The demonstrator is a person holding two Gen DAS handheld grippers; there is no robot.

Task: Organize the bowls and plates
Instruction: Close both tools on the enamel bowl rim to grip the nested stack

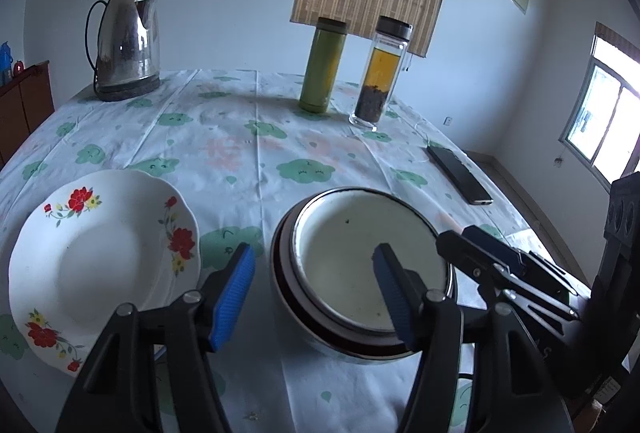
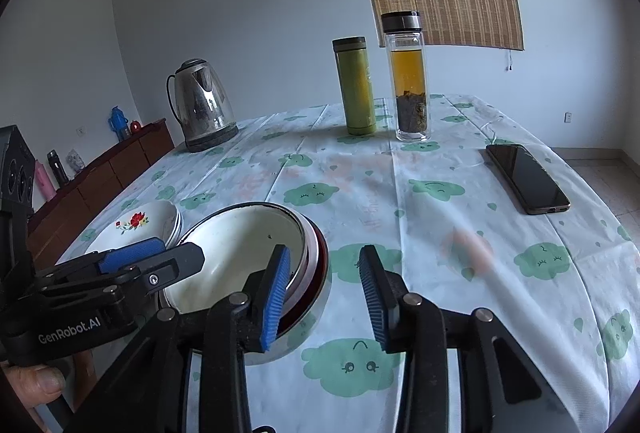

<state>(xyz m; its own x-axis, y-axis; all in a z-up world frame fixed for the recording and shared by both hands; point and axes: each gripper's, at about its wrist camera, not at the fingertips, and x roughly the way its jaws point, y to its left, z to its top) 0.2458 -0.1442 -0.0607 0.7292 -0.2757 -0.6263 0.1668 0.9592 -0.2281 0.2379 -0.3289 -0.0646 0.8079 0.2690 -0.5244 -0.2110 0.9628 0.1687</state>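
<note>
Here, near the table's point(image 1: 240, 137) front edge, the nested white enamel bowls with steel rims point(image 1: 360, 265) sit between both grippers. Left gripper point(image 1: 316, 293) fingers half open, straddling the near-left rim, gripping nothing. Right gripper point(image 2: 324, 293) fingers narrower, left pad point(image 2: 276, 297) by the right rim; contact unclear. White flower-printed plates point(image 2: 140, 225) look stacked only from the right wrist.

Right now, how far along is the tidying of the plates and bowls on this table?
Done: the bowls sit nested in one stack, and the floral plates look stacked beside them. In hand: nothing. The left gripper and right gripper both straddle the bowl stack's rim with jaws open, pads not pressing. Left: perhaps moving the stacks; the pictures don't show where.
</note>
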